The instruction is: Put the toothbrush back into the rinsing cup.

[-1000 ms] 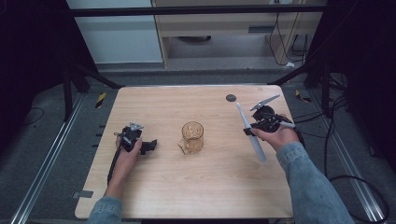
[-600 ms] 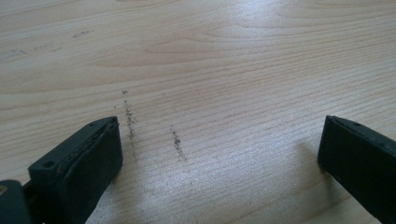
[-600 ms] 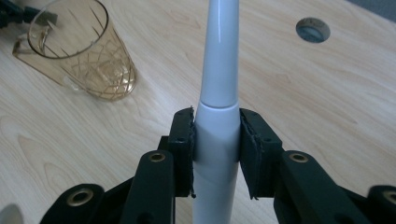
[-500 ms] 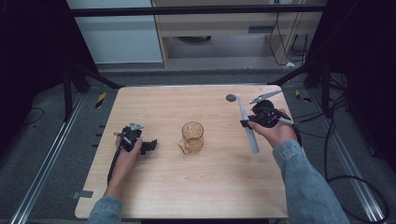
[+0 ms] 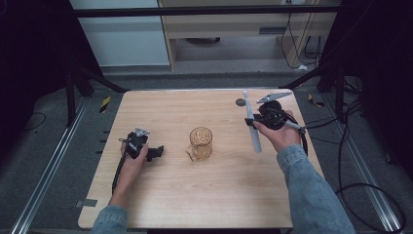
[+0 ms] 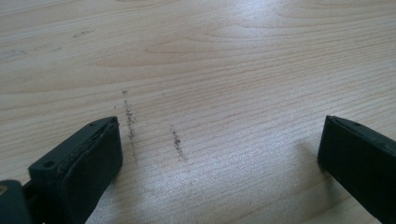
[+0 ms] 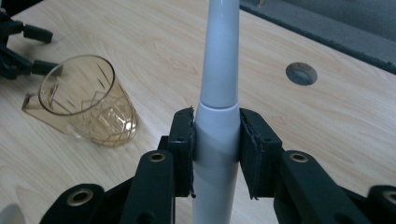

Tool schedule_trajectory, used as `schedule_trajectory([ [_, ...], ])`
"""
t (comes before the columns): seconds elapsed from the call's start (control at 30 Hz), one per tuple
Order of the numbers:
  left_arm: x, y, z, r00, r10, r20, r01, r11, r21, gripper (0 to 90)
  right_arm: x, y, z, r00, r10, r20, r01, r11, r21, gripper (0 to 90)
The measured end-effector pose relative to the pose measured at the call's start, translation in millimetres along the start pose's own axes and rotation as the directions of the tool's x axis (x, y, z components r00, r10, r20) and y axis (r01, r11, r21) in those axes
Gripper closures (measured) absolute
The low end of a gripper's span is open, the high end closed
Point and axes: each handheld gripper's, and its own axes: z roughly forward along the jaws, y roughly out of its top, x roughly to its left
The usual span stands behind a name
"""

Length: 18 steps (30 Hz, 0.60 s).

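Right gripper [image 5: 254, 122] is carrying a white toothbrush [image 7: 216, 84], jaws clamped on its handle, above the bench's [image 5: 160, 195] right side. Likely the carry step; next, tipping it into the cup [image 5: 200, 143] at mid-bench. Left gripper [image 5: 155, 152] is resting, jaws apart. Open room between; right edge near.

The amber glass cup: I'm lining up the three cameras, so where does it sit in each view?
High view: amber glass cup stands mid-table, between the two hands.
Left gripper view: not in it; bare wood between the open jaws.
Right gripper view: at left, beside the white toothbrush clamped by the jaws.
Shared landmark: round dark hole in the tabletop, in high and right gripper views.
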Motion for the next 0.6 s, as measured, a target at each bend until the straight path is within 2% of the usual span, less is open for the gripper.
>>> schedule_trajectory([
  [0.6,0.0,0.0,-0.1,1.0,0.001,0.0,-0.001,1.0,0.001,0.0,19.7,23.5,7.9,0.9999,-0.01,-0.006,0.009,0.997,-0.072,67.7],
])
